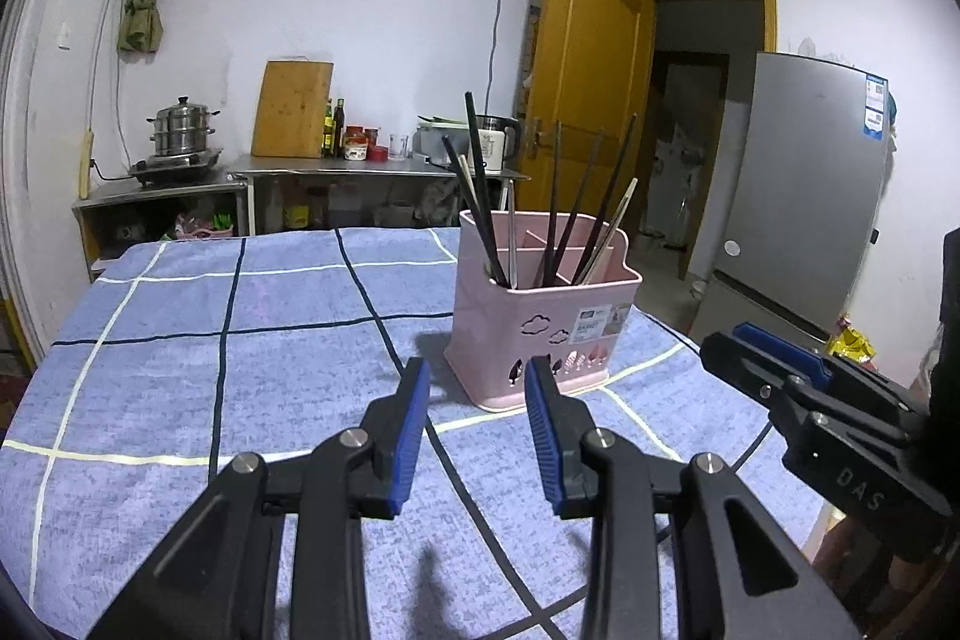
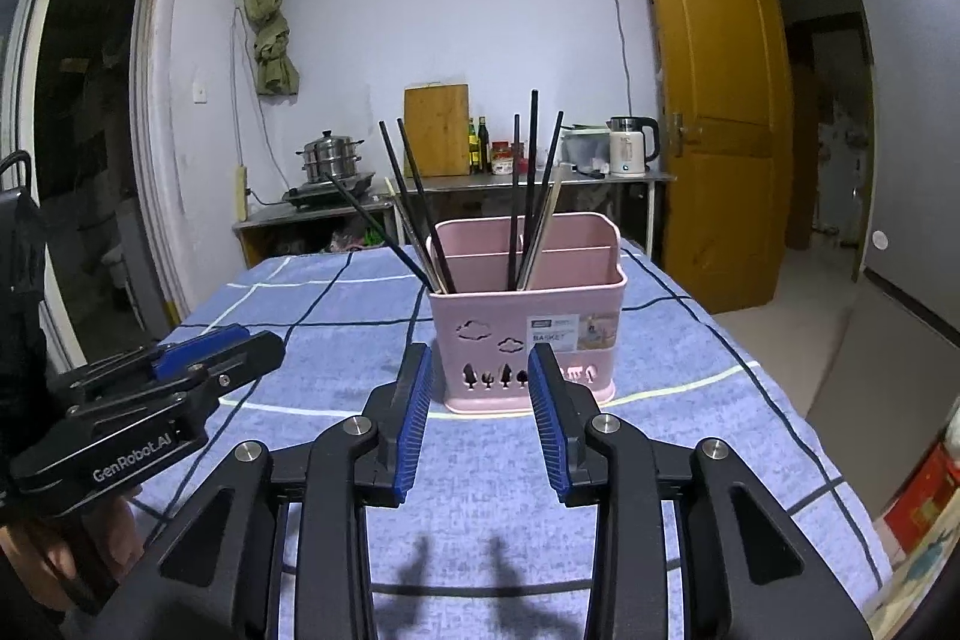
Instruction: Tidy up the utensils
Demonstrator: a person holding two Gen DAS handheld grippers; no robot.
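Right wrist view showed my right gripper (image 2: 480, 376) spread and empty, the pink utensil basket (image 2: 528, 340) of chopsticks (image 2: 528, 196) just beyond its fingertips. My left gripper (image 1: 477, 388) gaped likewise. I judged pinching one chopstick high wisest.

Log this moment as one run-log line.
left gripper: open, empty | right gripper: open, empty | chopsticks: standing in pink basket | basket: upright on checked tablecloth

Both black two-finger grippers with blue ribbed pads hover side by side, level: the left gripper (image 1: 478, 400) and the right gripper (image 2: 480, 388) each spread wide, holding nothing.
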